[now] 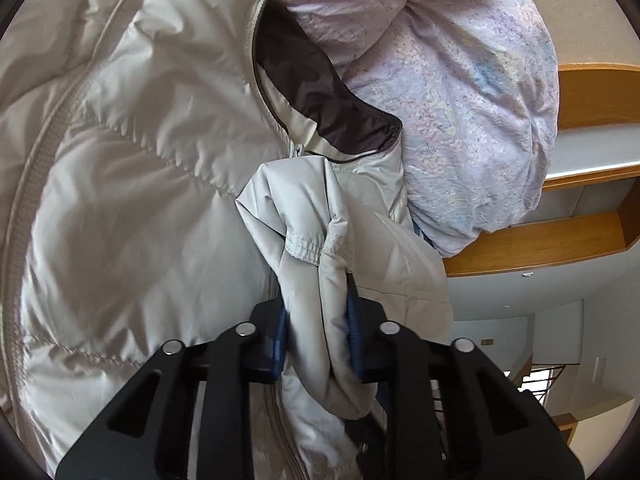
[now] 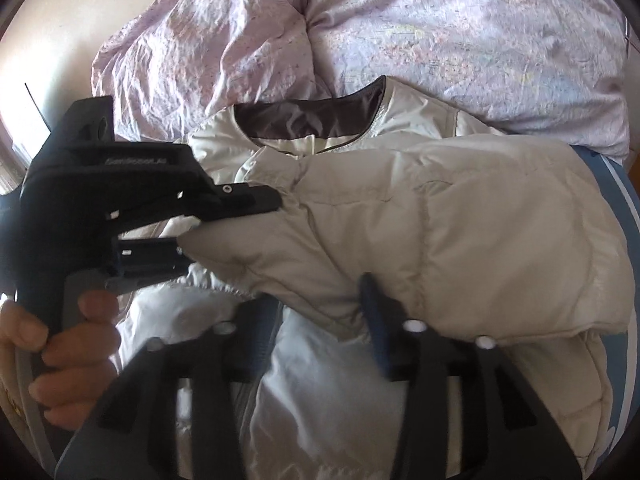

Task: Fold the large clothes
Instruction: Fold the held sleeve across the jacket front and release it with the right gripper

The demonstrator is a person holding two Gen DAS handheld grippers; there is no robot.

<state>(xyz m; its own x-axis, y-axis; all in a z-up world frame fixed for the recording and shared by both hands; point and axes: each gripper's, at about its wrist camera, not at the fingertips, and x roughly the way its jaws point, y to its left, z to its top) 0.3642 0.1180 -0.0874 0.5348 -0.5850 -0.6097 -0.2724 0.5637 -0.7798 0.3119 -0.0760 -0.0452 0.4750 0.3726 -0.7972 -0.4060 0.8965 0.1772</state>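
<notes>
Pink-quilted bed (image 2: 440, 32) bore the puffy jacket (image 1: 140, 160). Left claw (image 1: 318, 332), pitched downward, pinched the sleeve cuff (image 1: 316, 248); the hand (image 2: 68, 356) gripped its handle. Right claw (image 2: 320, 320) stood half-spread, sleeve between its fingers.

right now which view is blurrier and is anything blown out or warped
Right wrist view: softer; the right tool is smeared by motion blur, and the white jacket body below the sleeve is glared out. Left wrist view: sharp on the sleeve cuff; the wooden shelves bow from fisheye; both have dark corners.
</notes>
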